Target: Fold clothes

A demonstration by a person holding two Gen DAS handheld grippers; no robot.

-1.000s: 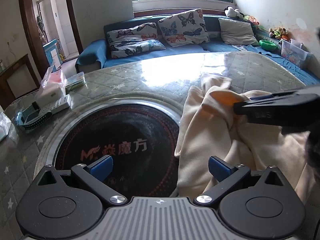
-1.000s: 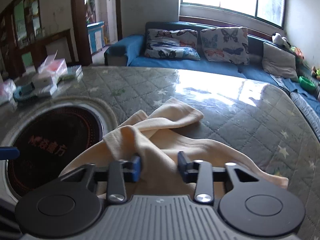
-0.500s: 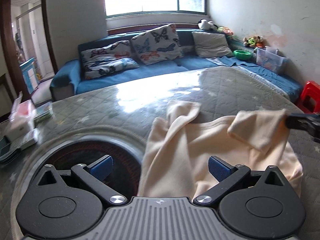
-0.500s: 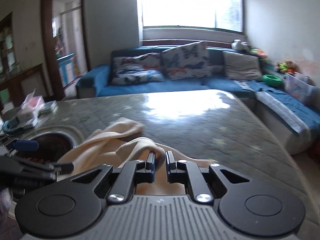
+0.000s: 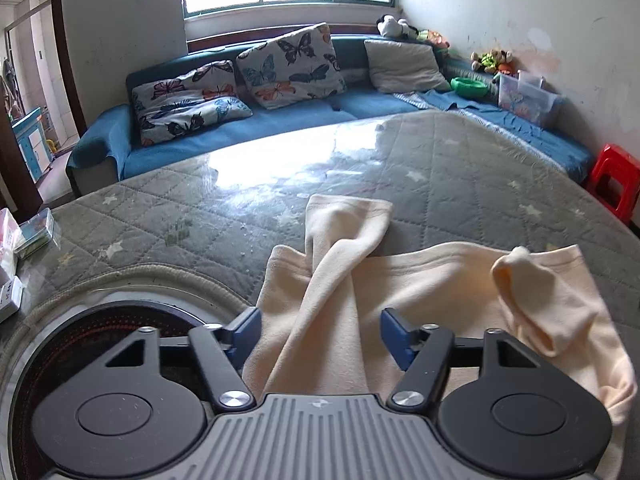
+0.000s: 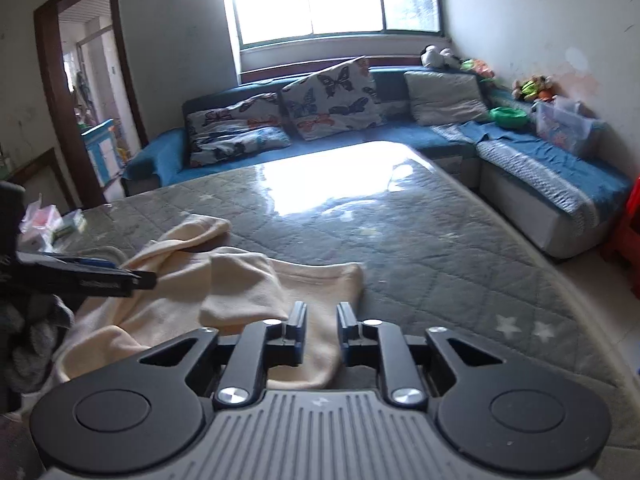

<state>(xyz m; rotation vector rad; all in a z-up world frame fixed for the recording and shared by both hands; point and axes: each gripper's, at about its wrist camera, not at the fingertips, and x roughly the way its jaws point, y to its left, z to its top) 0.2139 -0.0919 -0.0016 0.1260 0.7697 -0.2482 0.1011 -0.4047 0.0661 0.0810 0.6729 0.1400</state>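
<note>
A cream long-sleeved garment (image 5: pixel 420 292) lies spread on the grey quilted table (image 5: pixel 200 216). One sleeve (image 5: pixel 344 232) runs diagonally across it and the other (image 5: pixel 520 292) is folded in at the right. My left gripper (image 5: pixel 320 334) hovers over the near hem; its jaws are closing, a cloth ridge lies between them, and the pads do not press on it. My right gripper (image 6: pixel 322 328) sits over the garment (image 6: pixel 240 280) at its right edge. Its jaws are opening, with the cloth lying loose below the gap. The left gripper (image 6: pixel 140 278) shows at the left of the right wrist view.
A round black hotplate (image 5: pixel 80 344) is set into the table at the near left, beside the garment. Small boxes (image 5: pixel 36 232) sit at the left edge. A blue sofa (image 5: pixel 360 108) with cushions runs behind the table, and a red stool (image 5: pixel 612 184) stands at the right. A grey sleeve (image 6: pixel 32 332) shows.
The right gripper carried the sleeve rightward, laid it on the garment and parted its jaws. The left gripper moved right from over the hotplate to the garment, and its jaws narrowed.
</note>
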